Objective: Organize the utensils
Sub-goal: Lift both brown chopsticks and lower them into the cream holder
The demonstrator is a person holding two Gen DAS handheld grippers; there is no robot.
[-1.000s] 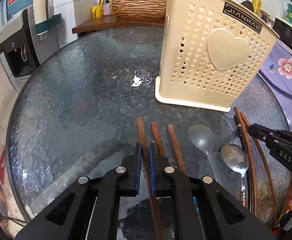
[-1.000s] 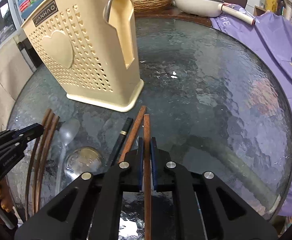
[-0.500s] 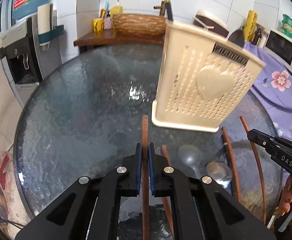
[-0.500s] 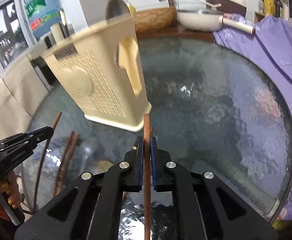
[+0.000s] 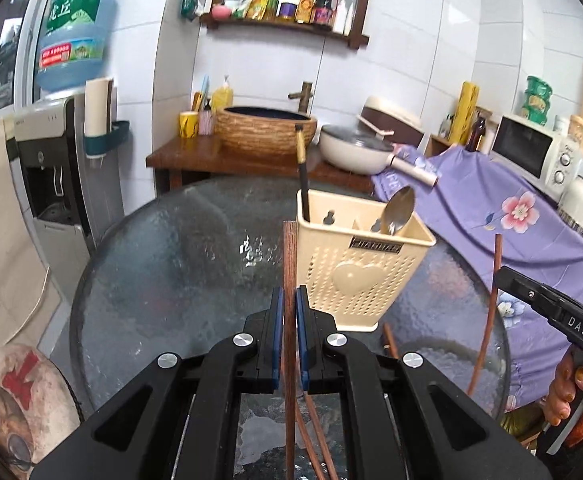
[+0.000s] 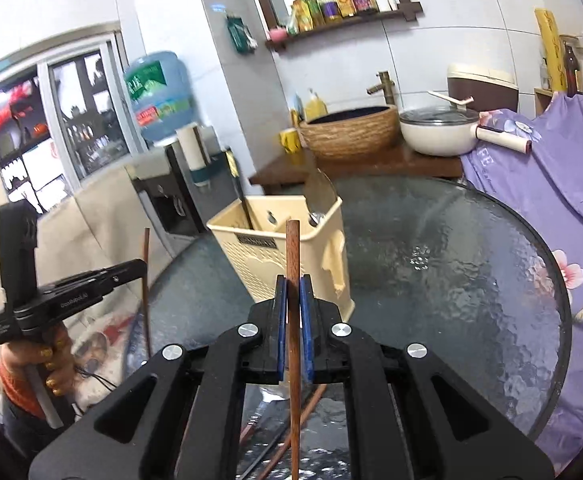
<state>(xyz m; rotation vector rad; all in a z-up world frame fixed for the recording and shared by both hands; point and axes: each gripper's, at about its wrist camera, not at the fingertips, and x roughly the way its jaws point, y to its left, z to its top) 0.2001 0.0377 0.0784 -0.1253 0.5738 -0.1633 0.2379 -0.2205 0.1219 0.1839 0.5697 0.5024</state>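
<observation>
Two grippers are in use, each clamped on one brown wooden chopstick held clear above the round glass table (image 5: 163, 280). The left gripper (image 5: 287, 304) has its blue pads closed to a narrow gap on the left chopstick (image 5: 289, 264), which runs forward between the fingers toward 12 o'clock in the left wrist view. The right gripper (image 6: 293, 292) is closed the same way on the right chopstick (image 6: 292, 256). In the left wrist view the right gripper also shows at 3 o'clock, with its chopstick standing nearly upright; the hand on its handle sits at 4 o'clock. The cream utensil holder (image 5: 355, 276) stands upright on the table just past the left chopstick tip, at about 1 o'clock. It is perforated, carries a raised heart on its front and a dark label near its rim. A spoon (image 5: 399, 210) stands in its right compartment and a black chopstick (image 5: 302, 176) with a gold band stands in its left corner. More brown chopsticks (image 5: 315, 432) lie on the glass under the left gripper, at 6 o'clock. Around the table: a water dispenser (image 5: 47, 176) at 9 o'clock, a woven basin (image 5: 265, 130) on a wooden stand at 12 o'clock, a white pan (image 5: 355, 150) at 1 o'clock, and a purple floral cloth (image 5: 487, 208) at 2 o'clock.
</observation>
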